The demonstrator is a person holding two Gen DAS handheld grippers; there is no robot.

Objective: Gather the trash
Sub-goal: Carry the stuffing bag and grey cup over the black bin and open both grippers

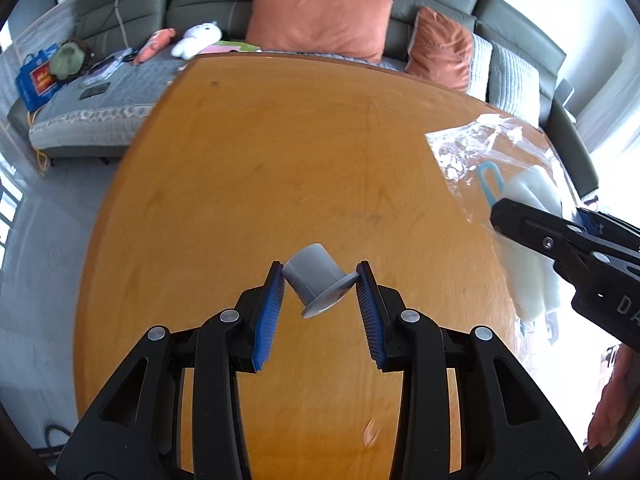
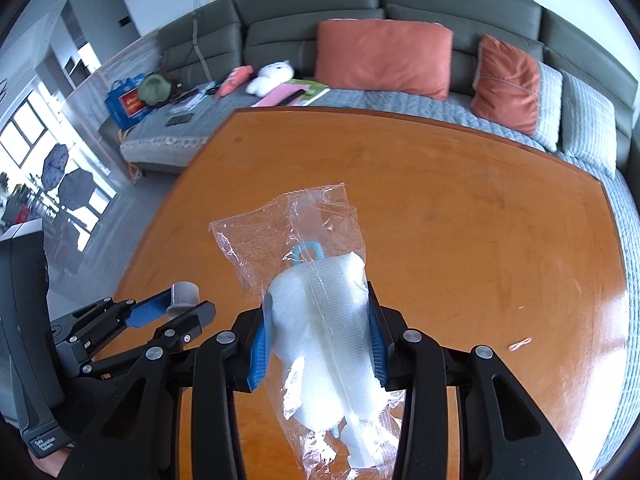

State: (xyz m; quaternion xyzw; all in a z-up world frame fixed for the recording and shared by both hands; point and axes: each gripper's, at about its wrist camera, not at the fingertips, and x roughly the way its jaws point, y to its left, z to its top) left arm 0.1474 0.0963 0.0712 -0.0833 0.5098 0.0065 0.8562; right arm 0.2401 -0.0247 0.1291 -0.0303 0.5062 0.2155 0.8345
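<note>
**Operator:** While I look through the left wrist camera, my left gripper [image 1: 320, 280] is pinching a small grey cap [image 1: 318, 282] by its flared rim and its body, so it sits tilted between the blue pads, lifted off the wooden table [image 1: 280, 160]. At the right edge I see my right gripper [image 1: 560, 240] against a clear plastic bag [image 1: 492, 148].

**Partner:** Why is the cap askew?

**Operator:** My guess is the pads caught it across two different widths, so it leaned. The grip looks thin; it could slip.

**Partner:** And the right wrist camera?

**Operator:** There the right gripper [image 2: 316, 340] is clamped on the plastic bag [image 2: 320, 320], squeezing the white foam pieces [image 2: 320, 312] inside it. A light blue loop [image 2: 306, 250] is in the bag too, above the foam. The bag's open top flares loose above the pads. To the left, the left gripper [image 2: 182, 306] holds the cap [image 2: 184, 296].

**Partner:** Anything left?

**Operator:** A small pale scrap [image 2: 520, 345] lies on the table [image 2: 440, 200] to the right. No bin is visible in either view.
</note>
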